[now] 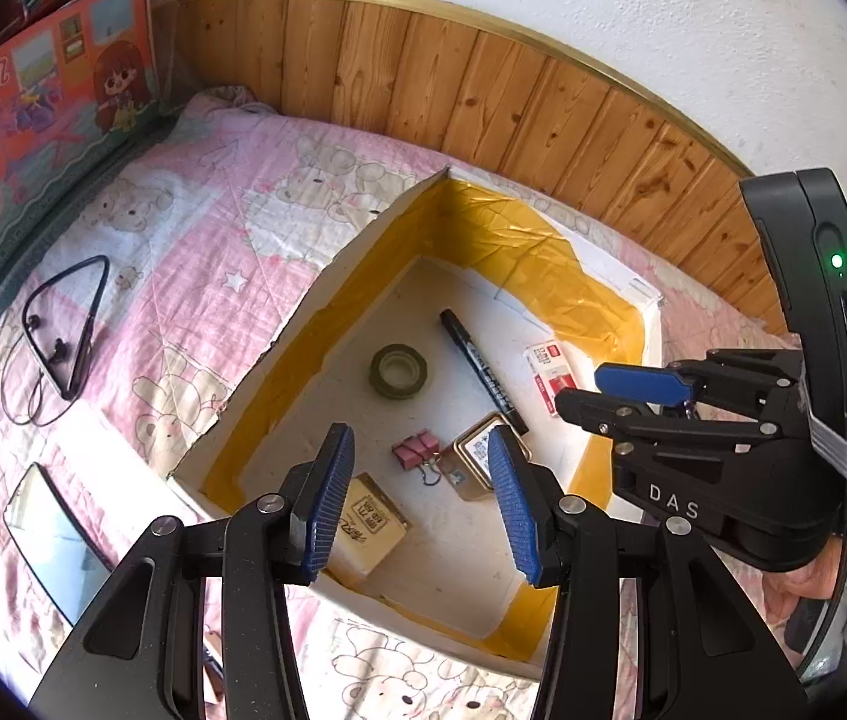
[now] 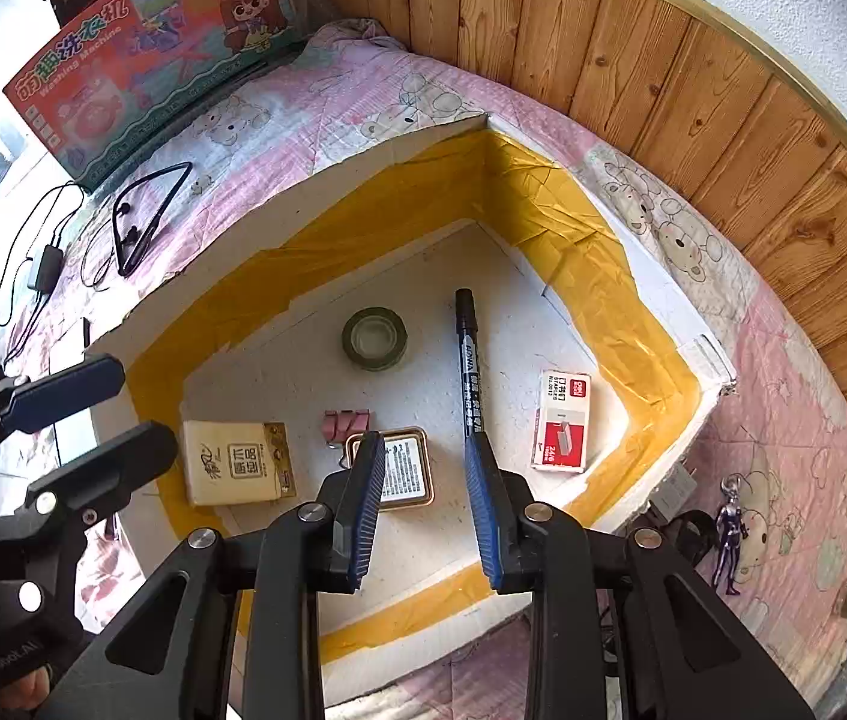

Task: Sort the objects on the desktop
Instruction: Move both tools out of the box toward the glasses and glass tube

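A shallow white box lined with yellow tape sits on a bed covered by a pink cartoon-bear quilt, against wooden wall panelling. Both grippers hang above the box's near side, each with its fingers spread apart and nothing between them.

The left gripper is over the near-left part of the box; between its blue fingers I can see the pink binder clips lying just left of the small metal tin. The cream-coloured card box lies just by the left finger. The right gripper is over the near middle, its left finger covering part of the tin and its right finger tip at the near end of the black marker.

Farther in, the roll of dark tape lies flat to the left of the marker, and the red-and-white staple box lies to the marker's right, near the right wall.

Outside the box, a neckband earphone lies on the quilt to the left, a phone nearer on the left, and a colourful toy washing machine carton leans at the far left. A small figure keychain lies on the quilt to the right.
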Motion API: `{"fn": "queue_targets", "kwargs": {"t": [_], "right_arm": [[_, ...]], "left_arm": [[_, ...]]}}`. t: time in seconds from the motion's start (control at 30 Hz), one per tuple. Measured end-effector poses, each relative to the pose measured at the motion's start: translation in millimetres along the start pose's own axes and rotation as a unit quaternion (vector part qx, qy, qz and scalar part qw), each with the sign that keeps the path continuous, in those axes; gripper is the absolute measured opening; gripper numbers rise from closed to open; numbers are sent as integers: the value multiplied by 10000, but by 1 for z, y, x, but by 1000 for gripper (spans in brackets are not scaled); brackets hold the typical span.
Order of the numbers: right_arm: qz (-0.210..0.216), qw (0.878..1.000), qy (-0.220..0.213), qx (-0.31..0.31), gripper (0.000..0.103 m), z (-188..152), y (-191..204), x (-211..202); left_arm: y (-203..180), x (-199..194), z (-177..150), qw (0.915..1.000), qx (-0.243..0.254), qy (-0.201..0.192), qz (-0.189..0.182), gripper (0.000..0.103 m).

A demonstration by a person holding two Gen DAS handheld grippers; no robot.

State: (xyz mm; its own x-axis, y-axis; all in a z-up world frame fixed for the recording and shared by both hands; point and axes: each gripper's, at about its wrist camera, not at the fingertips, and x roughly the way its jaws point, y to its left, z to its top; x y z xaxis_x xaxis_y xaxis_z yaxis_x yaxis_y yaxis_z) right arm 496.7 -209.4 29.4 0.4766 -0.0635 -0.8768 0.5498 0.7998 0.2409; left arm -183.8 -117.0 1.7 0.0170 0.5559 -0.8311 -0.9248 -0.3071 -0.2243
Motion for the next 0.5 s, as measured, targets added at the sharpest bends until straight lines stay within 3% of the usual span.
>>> {"fn": "queue_targets", "kwargs": {"t": [0.5], "right_arm": [[-293,9973,-340,-578,31,-39,32,-36]], "left_arm": [[-5,-27,-16,9997,60,-188,130,49]]}}
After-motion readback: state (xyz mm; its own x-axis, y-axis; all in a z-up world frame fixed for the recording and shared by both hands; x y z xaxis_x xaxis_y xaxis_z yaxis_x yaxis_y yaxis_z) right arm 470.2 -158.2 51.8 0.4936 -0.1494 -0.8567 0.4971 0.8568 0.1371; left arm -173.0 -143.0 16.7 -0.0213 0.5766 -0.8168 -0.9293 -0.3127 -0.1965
